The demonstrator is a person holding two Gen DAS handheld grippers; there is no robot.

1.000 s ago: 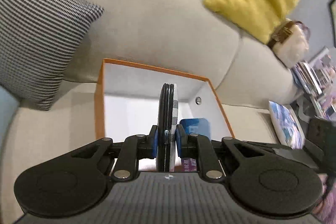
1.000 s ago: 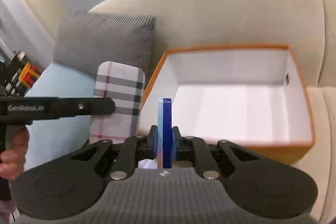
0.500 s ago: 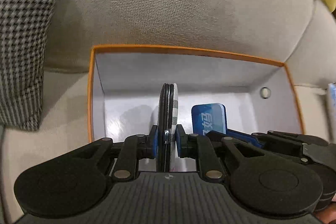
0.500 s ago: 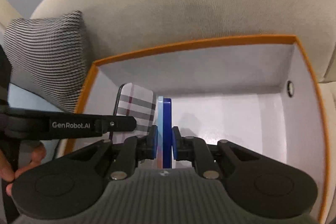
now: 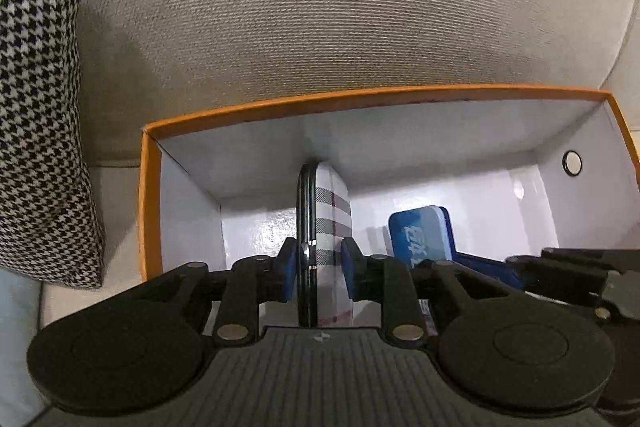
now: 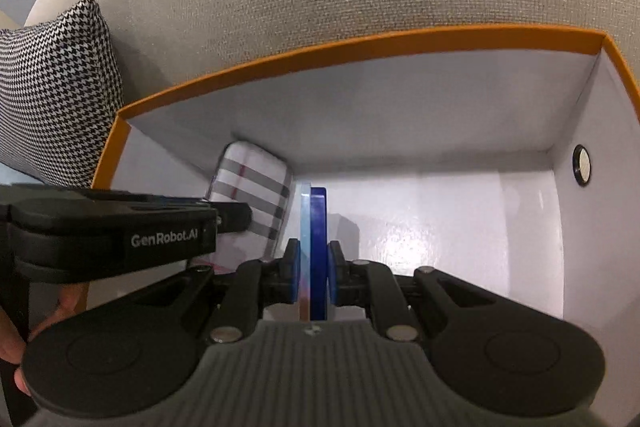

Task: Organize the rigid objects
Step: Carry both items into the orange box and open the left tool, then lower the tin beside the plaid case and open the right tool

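Inside the orange box (image 5: 143,211), which sits on a beige sofa (image 5: 320,19) against the backrest, both grippers reach down toward the white floor. Left gripper (image 5: 318,269): blue pads stand apart, with the plaid case (image 5: 332,223) upright on edge between them; a gap shows on each side of the case, so it is not pinched. The lower edge of the case is hidden behind the gripper body, so whether it rests on the box floor cannot be told from this view. From the right wrist view the plaid case (image 6: 256,187) stands in the left part of the orange box (image 6: 105,163), near the left wall.

Right gripper (image 6: 313,271): pads pressed together on the blue card (image 6: 316,239), held upright on edge above the middle of the box floor. From the left wrist view the blue card (image 5: 420,239) shows its printed face, right of the plaid case and apart from it.

Houndstooth cushion (image 5: 36,131) lies on the sofa just left of the box. A round metal eyelet (image 6: 582,165) is set in the right wall.
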